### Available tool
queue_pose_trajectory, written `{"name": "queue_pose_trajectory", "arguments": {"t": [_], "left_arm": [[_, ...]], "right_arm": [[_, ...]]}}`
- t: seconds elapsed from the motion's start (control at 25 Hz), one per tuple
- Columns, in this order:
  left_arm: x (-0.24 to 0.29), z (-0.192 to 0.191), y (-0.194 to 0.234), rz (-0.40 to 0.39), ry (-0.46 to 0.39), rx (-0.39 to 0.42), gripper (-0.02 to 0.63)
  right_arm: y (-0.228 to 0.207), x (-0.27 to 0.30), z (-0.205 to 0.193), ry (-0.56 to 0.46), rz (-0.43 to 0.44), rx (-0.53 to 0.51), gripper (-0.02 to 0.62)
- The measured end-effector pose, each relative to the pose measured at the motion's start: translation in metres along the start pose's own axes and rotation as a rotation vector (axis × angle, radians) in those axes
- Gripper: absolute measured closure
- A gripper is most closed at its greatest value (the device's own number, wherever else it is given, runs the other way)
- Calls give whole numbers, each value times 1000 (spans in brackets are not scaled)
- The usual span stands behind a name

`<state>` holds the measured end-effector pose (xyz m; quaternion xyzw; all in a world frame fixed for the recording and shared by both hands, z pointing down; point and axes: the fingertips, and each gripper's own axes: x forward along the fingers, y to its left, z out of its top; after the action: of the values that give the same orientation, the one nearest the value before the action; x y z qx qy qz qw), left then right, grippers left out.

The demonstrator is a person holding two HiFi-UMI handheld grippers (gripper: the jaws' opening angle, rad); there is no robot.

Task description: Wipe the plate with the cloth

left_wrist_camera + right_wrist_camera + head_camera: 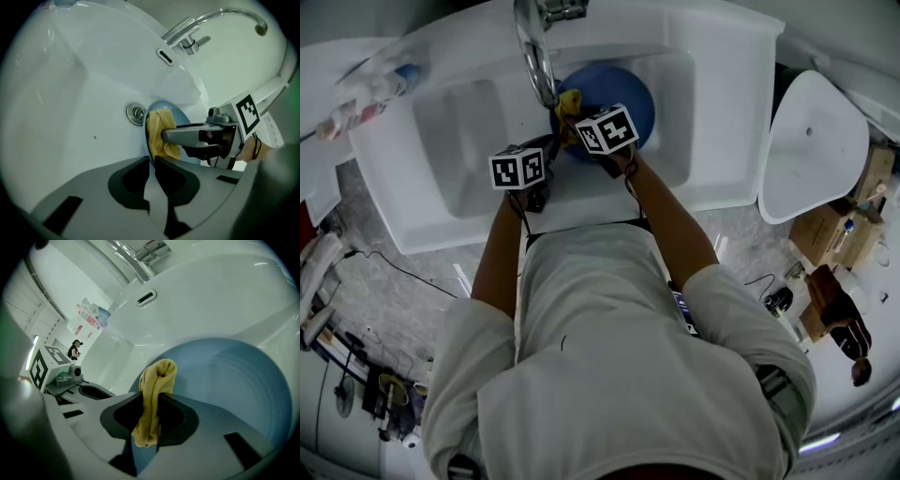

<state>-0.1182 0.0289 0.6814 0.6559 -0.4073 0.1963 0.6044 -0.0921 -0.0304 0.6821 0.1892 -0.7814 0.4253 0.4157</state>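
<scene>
1. The round blue plate (225, 385) stands on its edge in the white sink basin (459, 141). The left gripper (151, 161) has its jaws closed on the plate's rim.
2. The right gripper (152, 404) pinches the folded yellow cloth (157, 380), which lies against the plate's face.
3. Wiping seems under way; most of the face probably remains.
4. The basin walls and the chrome faucet (534, 47) are near, so strokes must stay short.
</scene>
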Motion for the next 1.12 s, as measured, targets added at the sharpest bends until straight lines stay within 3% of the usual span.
{"name": "queue_pose_trajectory", "arguments": {"t": [0.32, 0.8, 1.12], "left_arm": [[0, 1, 0, 14, 3, -7, 555], [-2, 4, -6, 36, -5, 21, 554], [-11, 4, -9, 105, -5, 115, 554]], "right_arm": [[-18, -17, 3, 7, -96, -59, 514], [-43, -50, -24, 32, -203, -73, 514], [-26, -73, -34, -34, -219, -112, 514]]}}
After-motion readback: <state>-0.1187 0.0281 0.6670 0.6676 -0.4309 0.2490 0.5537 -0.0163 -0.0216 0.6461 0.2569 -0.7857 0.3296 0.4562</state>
